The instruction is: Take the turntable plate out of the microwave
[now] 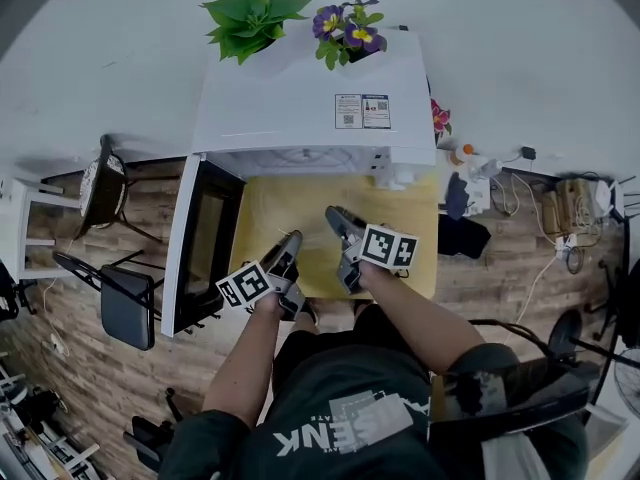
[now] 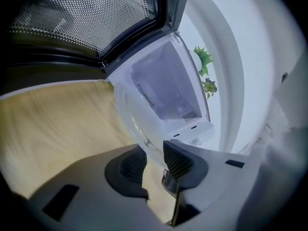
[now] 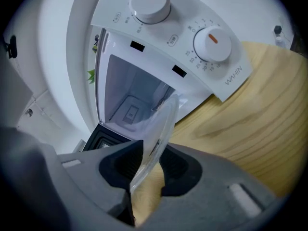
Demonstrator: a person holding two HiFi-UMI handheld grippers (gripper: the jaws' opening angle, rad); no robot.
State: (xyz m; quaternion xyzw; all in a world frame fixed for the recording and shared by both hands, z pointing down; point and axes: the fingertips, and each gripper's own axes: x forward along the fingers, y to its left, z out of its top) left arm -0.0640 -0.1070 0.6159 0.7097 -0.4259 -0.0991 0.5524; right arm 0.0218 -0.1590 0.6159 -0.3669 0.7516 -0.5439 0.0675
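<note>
The turntable plate (image 3: 161, 124), clear glass, hangs just outside the open white microwave (image 1: 310, 98), over the wooden table (image 1: 405, 218). My right gripper (image 3: 150, 165) is shut on its rim, which runs tilted between the dark pads. My left gripper (image 2: 155, 163) holds the opposite rim of the plate (image 2: 142, 124), through which the empty oven cavity (image 2: 168, 88) shows. In the head view the left gripper (image 1: 290, 244) and right gripper (image 1: 338, 220) sit side by side in front of the oven mouth; the glass itself is barely visible there.
The microwave door (image 1: 205, 243) swings out to the left, close to my left hand. Two dial knobs (image 3: 212, 43) are on the oven's right panel. Two potted plants (image 1: 250, 16) stand on top. A chair (image 1: 125, 303) is left of the table; cables and clutter (image 1: 560, 208) lie right.
</note>
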